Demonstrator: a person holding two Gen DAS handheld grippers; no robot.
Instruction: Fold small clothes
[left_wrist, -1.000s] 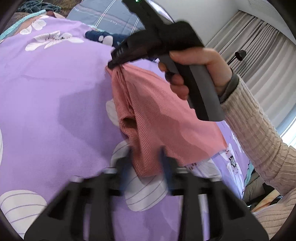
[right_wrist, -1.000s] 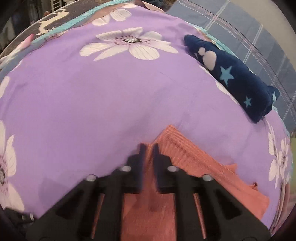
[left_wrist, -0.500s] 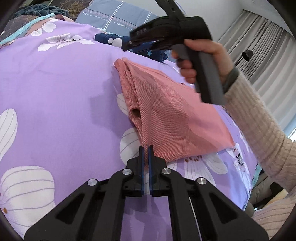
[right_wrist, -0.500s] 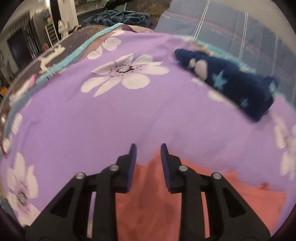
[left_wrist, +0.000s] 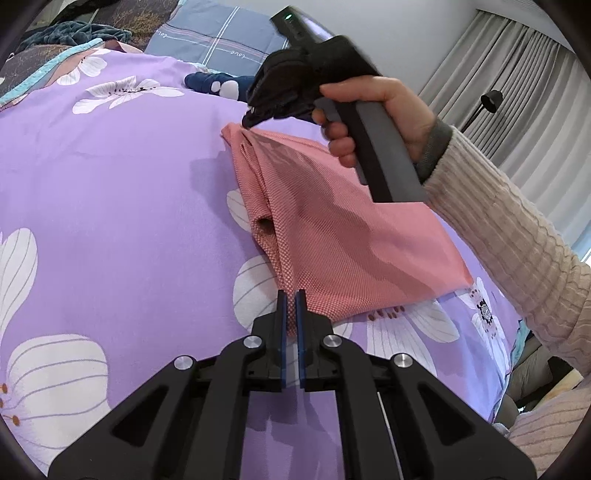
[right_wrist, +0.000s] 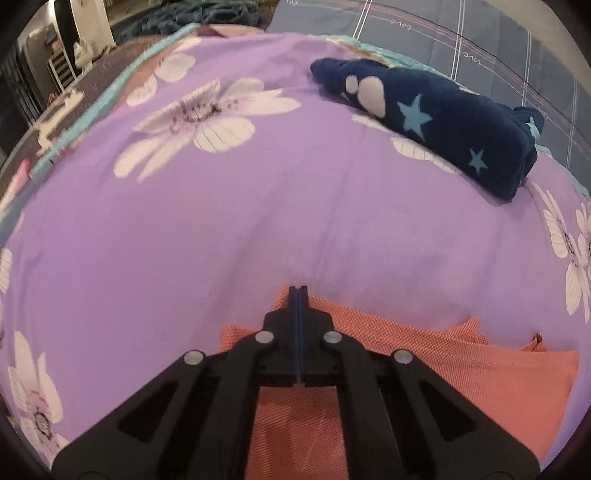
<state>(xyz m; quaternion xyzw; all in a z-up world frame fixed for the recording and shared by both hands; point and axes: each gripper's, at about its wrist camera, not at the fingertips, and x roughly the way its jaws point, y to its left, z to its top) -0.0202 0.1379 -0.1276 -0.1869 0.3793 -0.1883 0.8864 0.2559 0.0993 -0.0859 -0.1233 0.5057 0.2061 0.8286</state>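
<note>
A pink checked garment (left_wrist: 332, 221) lies folded on the purple flowered bedspread (left_wrist: 110, 184). My left gripper (left_wrist: 290, 295) is shut on its near corner, and pink cloth shows between the blue pads. My right gripper (left_wrist: 246, 122), held by a hand (left_wrist: 380, 103) in a cream sleeve, points down at the far corner. In the right wrist view the right gripper (right_wrist: 298, 288) has its jaws pressed together, the tips over that corner of the garment (right_wrist: 443, 369). No cloth shows between them.
A navy garment with stars (right_wrist: 424, 122) lies folded near the far edge of the bedspread (right_wrist: 221, 221), in front of a blue-grey checked pillow (left_wrist: 221, 40). Grey curtains (left_wrist: 517, 110) and a floor lamp (left_wrist: 491, 99) stand to the right of the bed.
The right gripper let go of the raised far corner, opened, then shut again and came down to the corner. The pink garment dropped flat. The left gripper kept its hold.
</note>
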